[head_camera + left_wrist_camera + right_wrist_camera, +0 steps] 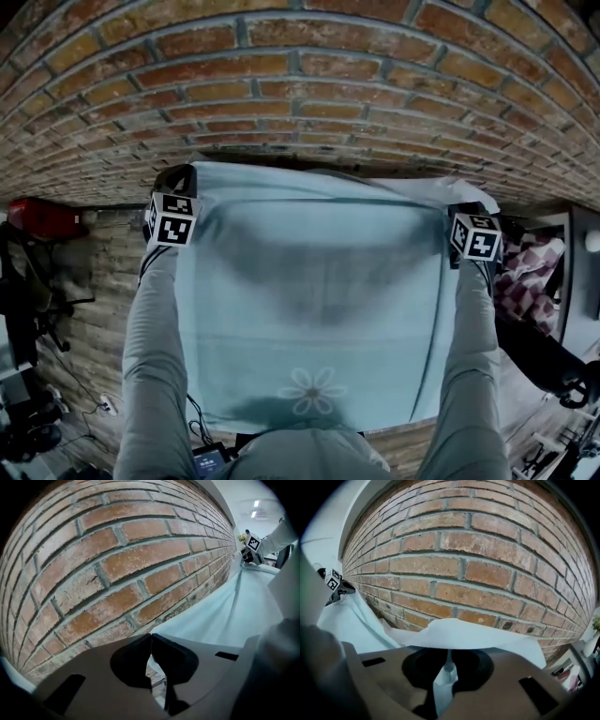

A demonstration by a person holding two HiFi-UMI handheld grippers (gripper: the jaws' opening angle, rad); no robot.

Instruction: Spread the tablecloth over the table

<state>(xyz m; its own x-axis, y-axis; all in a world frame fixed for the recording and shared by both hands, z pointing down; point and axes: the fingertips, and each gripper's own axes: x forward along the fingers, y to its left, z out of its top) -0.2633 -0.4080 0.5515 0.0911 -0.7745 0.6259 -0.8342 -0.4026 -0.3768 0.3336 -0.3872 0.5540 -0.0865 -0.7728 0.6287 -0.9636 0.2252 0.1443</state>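
Note:
A pale blue tablecloth [309,309] with a white flower print near its close edge hangs stretched between my two grippers, in front of a brick wall. My left gripper [178,180] is shut on its far left corner. In the left gripper view the jaws [151,641] meet, with the cloth [220,616] running off to the right. My right gripper [467,211] is shut on the far right corner. In the right gripper view a fold of cloth [444,679] is pinched between the jaws [449,657], and the edge [464,634] drapes over them. The table is hidden under the cloth.
The brick wall [300,84] stands close behind the cloth's far edge. A red object [42,217] lies at the left on the wooden floor [94,291]. A checkered cloth [527,270] and dark equipment [553,361] are at the right.

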